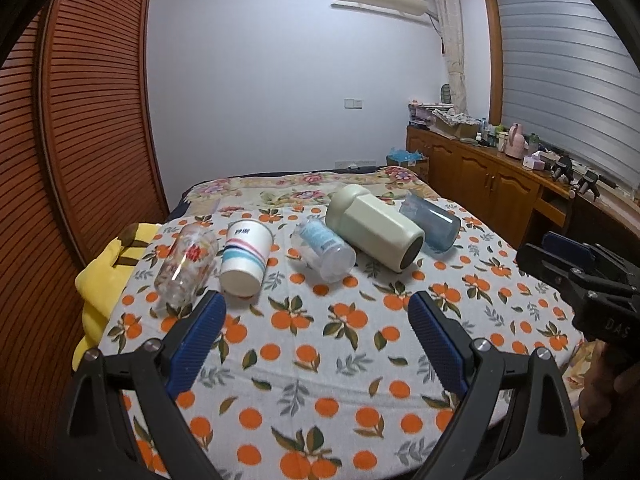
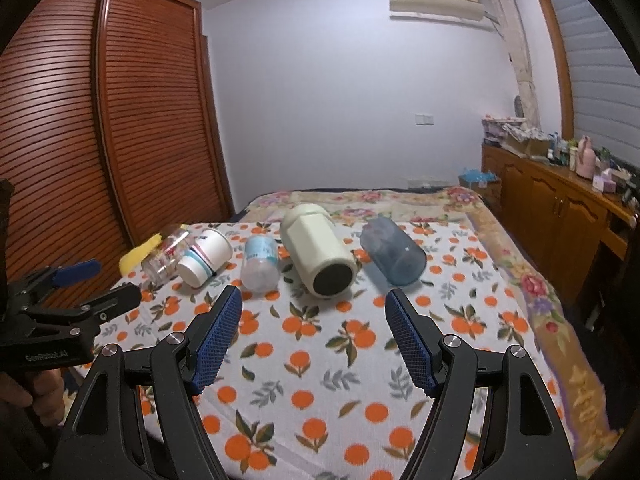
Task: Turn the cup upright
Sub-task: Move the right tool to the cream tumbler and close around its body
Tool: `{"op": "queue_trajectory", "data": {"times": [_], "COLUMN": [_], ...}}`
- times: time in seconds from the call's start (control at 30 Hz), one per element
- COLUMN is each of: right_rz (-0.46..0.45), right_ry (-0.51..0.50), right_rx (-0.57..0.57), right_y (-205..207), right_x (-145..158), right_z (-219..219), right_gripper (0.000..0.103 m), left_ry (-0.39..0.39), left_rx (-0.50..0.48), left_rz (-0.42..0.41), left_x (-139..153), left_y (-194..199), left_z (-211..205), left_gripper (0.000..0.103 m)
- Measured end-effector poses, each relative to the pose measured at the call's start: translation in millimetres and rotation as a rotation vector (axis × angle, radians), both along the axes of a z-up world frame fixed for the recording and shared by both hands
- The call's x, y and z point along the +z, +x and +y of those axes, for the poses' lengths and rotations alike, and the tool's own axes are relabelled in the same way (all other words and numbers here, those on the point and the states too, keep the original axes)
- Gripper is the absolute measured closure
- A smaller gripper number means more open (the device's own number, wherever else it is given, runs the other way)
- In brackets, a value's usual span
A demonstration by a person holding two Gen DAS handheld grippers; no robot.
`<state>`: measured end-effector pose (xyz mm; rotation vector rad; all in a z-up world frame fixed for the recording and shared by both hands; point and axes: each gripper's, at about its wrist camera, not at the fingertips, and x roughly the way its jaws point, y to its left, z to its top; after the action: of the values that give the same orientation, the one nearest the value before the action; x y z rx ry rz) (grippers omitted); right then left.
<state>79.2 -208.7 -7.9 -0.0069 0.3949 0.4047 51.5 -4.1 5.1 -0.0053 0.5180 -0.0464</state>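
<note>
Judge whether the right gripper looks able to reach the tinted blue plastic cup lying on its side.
Probably yes. The right gripper is open, and only bare orange-print cloth lies between it and the blue plastic cup. The cream cup lies apart, to the left.

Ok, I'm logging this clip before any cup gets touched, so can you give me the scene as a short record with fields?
surface: bed with orange-print cloth
cups lying on their sides: five in a row
left to right: clear glass, striped paper cup, clear plastic cup, cream tumbler, blue-grey cup
upright cups: none
left tool: open, holding nothing
right tool: open, holding nothing
contact with cups: none
</note>
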Motion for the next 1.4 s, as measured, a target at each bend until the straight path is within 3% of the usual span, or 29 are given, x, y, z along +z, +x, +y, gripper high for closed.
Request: {"op": "queue_trajectory", "data": {"times": [0.1,0.6,0.97,1.23,1.4], "right_rz": [-0.003,0.085,0.203,0.349,0.406], "right_ry": [-0.025,-0.080,-0.118,-0.216,-0.305], "right_rx": [0.005,0.052,0.134,0.212,0.192], "right_y": [12.6,90.4,167.1,214.0,233.8], "right_x": [0.5,-12.0,-16.4,-25.7,-32.7], "right_z": [6.2,26.6,40.2,70.4,90.5], "right_gripper": [0.027,0.027,0.027,0.025,0.024], "left_ry": [-0.032,-0.017,-0.024,-0.050,-0.056], "left_rx": [-0.021,-0.030,-0.065,-0.058,-0.058], "left_rz": [0.006,0.051,0.077,0.099,0.109], "left_x": [1.0,-7.8,-16.6,-23.9,-25.6], "left_y": [12.5,66.3,110.0,131.5,134.6], "left_z": [4.3,15.9,16.5,24.4,28.0], "left_gripper": [0.010,0.010,0.010,0.010,0.010]}}
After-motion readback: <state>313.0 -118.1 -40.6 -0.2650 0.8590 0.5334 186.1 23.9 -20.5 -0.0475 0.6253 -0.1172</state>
